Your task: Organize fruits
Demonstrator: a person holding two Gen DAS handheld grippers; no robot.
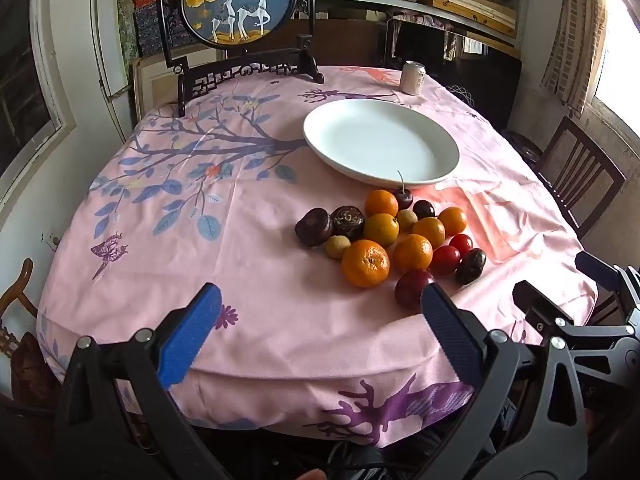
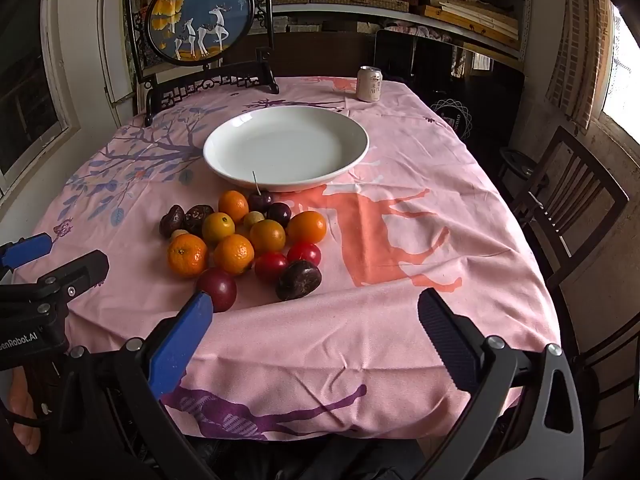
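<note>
both claws (image 1: pixel 320 332) (image 2: pixel 316 332) gape; fruits (image 1: pixel 384 236) beside plate (image 1: pixel 316 128)

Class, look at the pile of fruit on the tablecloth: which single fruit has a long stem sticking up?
The dark red cherry at the back of the pile, right beside the white plate. Its thin stem stands up against the plate's rim; no other fruit shows one.

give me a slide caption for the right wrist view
Open right gripper above the pink tablecloth, facing piled fruit and an empty white plate.
</note>
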